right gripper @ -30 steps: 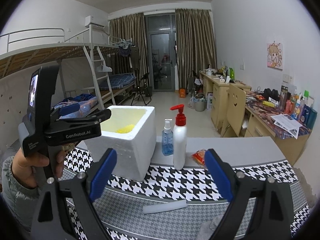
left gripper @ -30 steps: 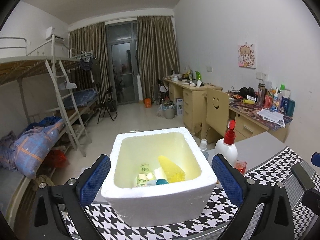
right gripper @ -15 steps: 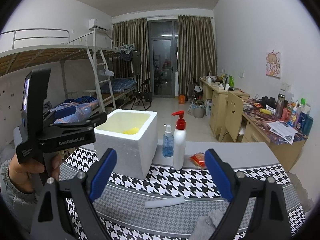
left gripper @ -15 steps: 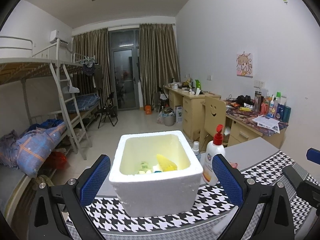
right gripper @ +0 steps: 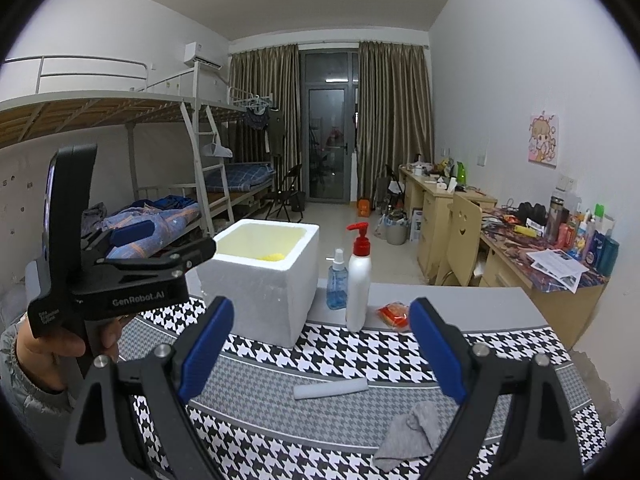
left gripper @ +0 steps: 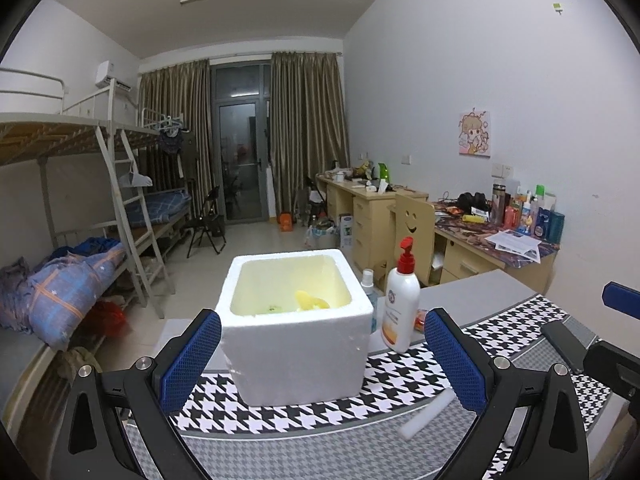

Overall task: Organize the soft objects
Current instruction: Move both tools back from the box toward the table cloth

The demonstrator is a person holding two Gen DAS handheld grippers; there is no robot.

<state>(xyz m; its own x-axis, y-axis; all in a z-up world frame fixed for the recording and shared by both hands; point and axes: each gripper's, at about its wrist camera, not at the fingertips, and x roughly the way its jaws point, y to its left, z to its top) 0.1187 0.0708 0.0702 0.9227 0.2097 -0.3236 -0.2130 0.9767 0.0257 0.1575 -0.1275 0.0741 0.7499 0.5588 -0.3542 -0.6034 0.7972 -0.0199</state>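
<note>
A white foam box [left gripper: 296,344] [right gripper: 260,284] stands on the houndstooth cloth, with a yellow soft object [left gripper: 310,301] [right gripper: 273,256] and other small items inside. My left gripper [left gripper: 320,364] hangs open in front of the box, holding nothing. My right gripper [right gripper: 320,352] is open too, back from the box. A white foam stick [right gripper: 331,389] [left gripper: 426,414] lies on the cloth before it, and a grey cloth [right gripper: 412,434] lies nearer, by the right finger. The left gripper [right gripper: 132,268], held by a hand, shows at the left of the right wrist view.
A white pump bottle with red top [left gripper: 401,300] [right gripper: 359,280] and a small blue spray bottle [right gripper: 337,282] stand right of the box. A red packet [right gripper: 394,312] lies behind them. The table's far edge [right gripper: 460,292] borders a room with bunk beds and desks.
Both grippers have pulled back and up from the foam box, so it looks smaller and less of its inside shows. The grey cloth has come into the right wrist view.
</note>
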